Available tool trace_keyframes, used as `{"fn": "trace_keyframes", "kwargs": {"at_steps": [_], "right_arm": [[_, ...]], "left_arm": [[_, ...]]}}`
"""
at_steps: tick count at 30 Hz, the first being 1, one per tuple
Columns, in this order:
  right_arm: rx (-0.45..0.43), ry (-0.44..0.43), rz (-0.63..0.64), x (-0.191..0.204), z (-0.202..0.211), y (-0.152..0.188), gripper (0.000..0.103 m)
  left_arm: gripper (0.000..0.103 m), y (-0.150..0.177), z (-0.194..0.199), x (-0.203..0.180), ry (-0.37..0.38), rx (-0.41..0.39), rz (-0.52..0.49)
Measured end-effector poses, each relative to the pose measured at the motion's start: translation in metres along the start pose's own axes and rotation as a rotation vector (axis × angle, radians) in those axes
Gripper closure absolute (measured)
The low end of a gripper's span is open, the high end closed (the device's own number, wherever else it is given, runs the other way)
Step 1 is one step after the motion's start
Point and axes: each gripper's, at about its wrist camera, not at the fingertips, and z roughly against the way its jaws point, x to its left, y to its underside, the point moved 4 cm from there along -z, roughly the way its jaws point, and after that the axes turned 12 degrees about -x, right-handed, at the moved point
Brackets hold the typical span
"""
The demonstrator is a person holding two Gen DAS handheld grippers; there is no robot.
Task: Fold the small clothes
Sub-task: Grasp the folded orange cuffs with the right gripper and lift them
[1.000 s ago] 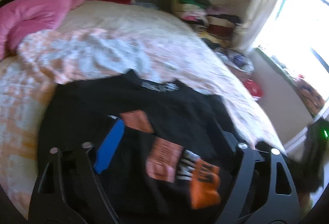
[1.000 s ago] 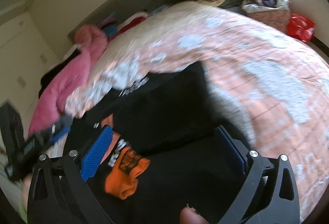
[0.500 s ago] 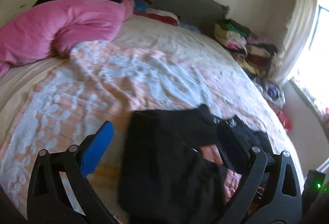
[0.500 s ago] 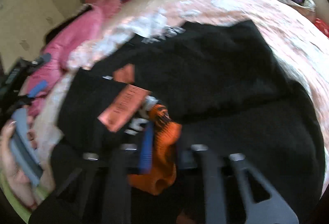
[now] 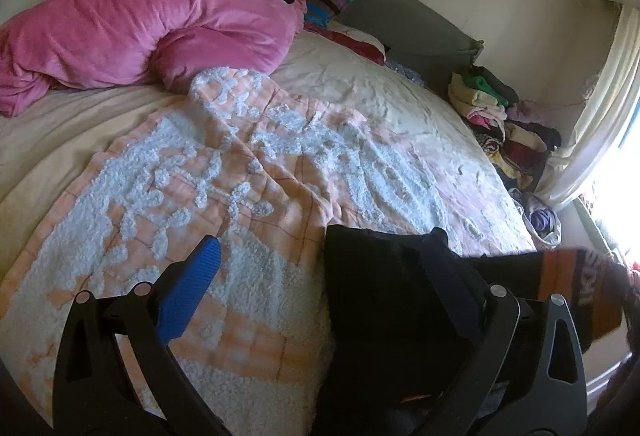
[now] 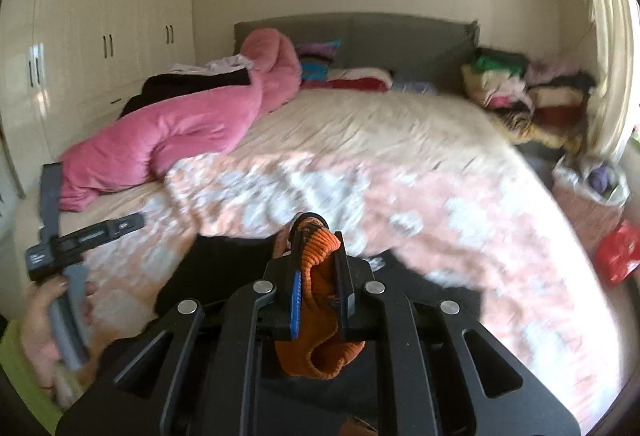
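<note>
My right gripper (image 6: 318, 264) is clamped tight on an orange ribbed cuff (image 6: 320, 332), the knit bunched between the two fingers and sagging in a fold below them. That cuff belongs to the black garment (image 5: 384, 300), which lies on the near part of the bed, on the peach and white blanket (image 5: 248, 171). From the right wrist view the black cloth spreads out to both sides beneath the gripper, but the gripper's own frame hides most of it and the blanket around it is smeared with blur, so I cannot make out how the garment is folded.

My left gripper (image 5: 320, 268) is spread wide with nothing between the fingers. Its blue padded finger (image 5: 188, 292) stands over bare blanket, while the other finger is dark against the black cloth and hard to separate from it; I cannot tell if it touches. At the right edge of the left wrist view an orange and black striped bit of the garment is lifted off the bed, blurred, with lettering I cannot read.

In the right wrist view the left gripper shows at the far left, gripped by a hand (image 6: 52, 296), partly cut off by the frame edge.

Further back, a pink duvet (image 5: 132, 31) is heaped along the left side of the bed. A pile of clothes (image 5: 496, 111) sits beside the grey headboard (image 6: 400, 39), and glare washes out the window side.
</note>
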Motion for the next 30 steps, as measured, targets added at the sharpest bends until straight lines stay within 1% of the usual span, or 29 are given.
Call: {"fn": "trace_keyframes", "kwargs": {"at_steps": [2,5,6,9,13,15,20,21,23,26,30], "right_arm": [[0.017,0.029,-0.003,-0.013,-0.004,0.002,0.091],[0.056,0.061,-0.026,-0.032,-0.01,0.02,0.091],[0.063,0.07,-0.03,-0.034,-0.01,0.024,0.091],[0.084,0.098,-0.044,-0.041,-0.012,0.041,0.091],[0.115,0.141,-0.048,-0.047,-0.016,0.061,0.091],[0.129,0.15,-0.054,-0.049,-0.017,0.068,0.091],[0.153,0.17,-0.058,-0.053,-0.02,0.084,0.09],[0.158,0.173,-0.059,-0.054,-0.021,0.087,0.09],[0.167,0.183,-0.054,-0.055,-0.022,0.09,0.09],[0.173,0.201,-0.041,-0.058,-0.023,0.094,0.089],[0.188,0.221,-0.036,-0.059,-0.026,0.099,0.087]], "left_arm": [[0.009,0.002,0.0,-0.005,0.006,0.004,-0.02],[0.009,0.008,-0.004,-0.017,0.027,0.022,-0.061],[0.009,0.009,-0.005,-0.02,0.031,0.029,-0.07],[0.009,0.02,-0.011,-0.036,0.074,0.068,-0.118],[0.009,0.035,-0.016,-0.052,0.092,0.099,-0.181],[0.009,0.041,-0.018,-0.058,0.097,0.11,-0.203],[0.009,0.058,-0.025,-0.078,0.146,0.153,-0.257],[0.009,0.061,-0.027,-0.082,0.165,0.166,-0.263],[0.01,0.065,-0.03,-0.086,0.178,0.178,-0.271],[0.014,0.071,-0.034,-0.088,0.182,0.202,-0.286],[0.014,0.074,-0.034,-0.087,0.192,0.208,-0.283]]}}
